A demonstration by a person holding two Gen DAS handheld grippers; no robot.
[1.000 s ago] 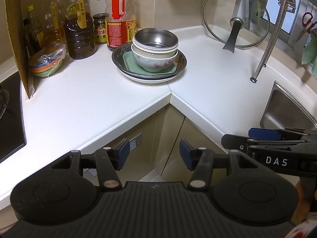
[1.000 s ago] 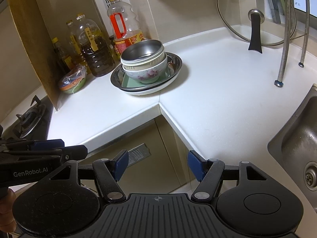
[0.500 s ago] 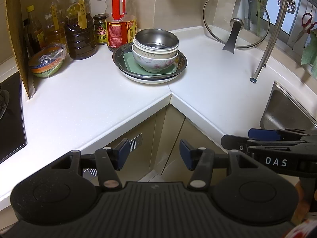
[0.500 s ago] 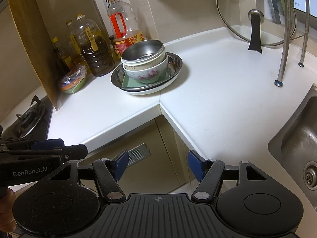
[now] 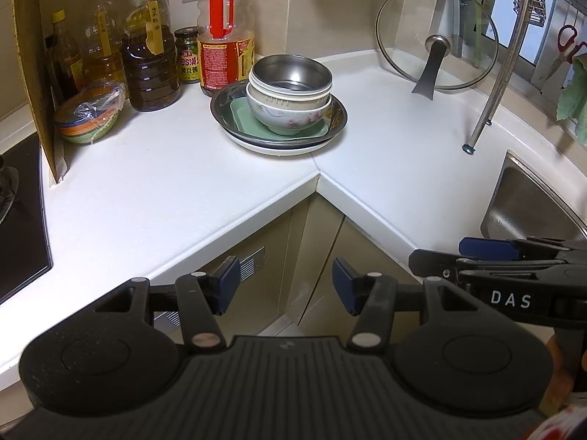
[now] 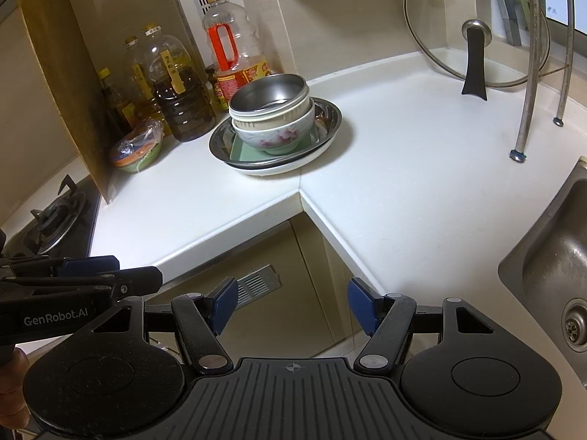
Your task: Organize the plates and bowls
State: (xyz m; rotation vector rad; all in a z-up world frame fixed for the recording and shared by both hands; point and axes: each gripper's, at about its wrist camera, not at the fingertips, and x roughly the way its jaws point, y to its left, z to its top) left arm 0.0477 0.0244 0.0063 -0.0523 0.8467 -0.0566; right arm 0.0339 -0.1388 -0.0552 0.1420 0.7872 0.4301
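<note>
A stack of dishes stands at the inner corner of the white counter [image 5: 183, 190]: a steel bowl [image 5: 290, 73] nested in a cream bowl, in a floral bowl [image 5: 290, 115], on a green square plate [image 5: 242, 117], inside a steel plate [image 5: 339, 119] over a white plate. The stack shows in the right wrist view too, steel bowl [image 6: 269, 93] on top. My left gripper [image 5: 280, 286] is open and empty, held off the counter's front edge. My right gripper [image 6: 290, 300] is open and empty, likewise well short of the stack.
Oil bottles [image 5: 150, 58] and a jar stand behind the stack. A wrapped stack of coloured bowls [image 5: 88, 117] sits at left by a cardboard sheet [image 5: 33, 66] and stove [image 6: 55, 220]. A glass lid [image 5: 436, 36] leans at the back right. A rack leg [image 5: 473, 139] and sink [image 6: 550, 267] are right.
Nothing has visibly changed apart from a very slight drift of the left view; both grippers stay open and the stack is untouched.
</note>
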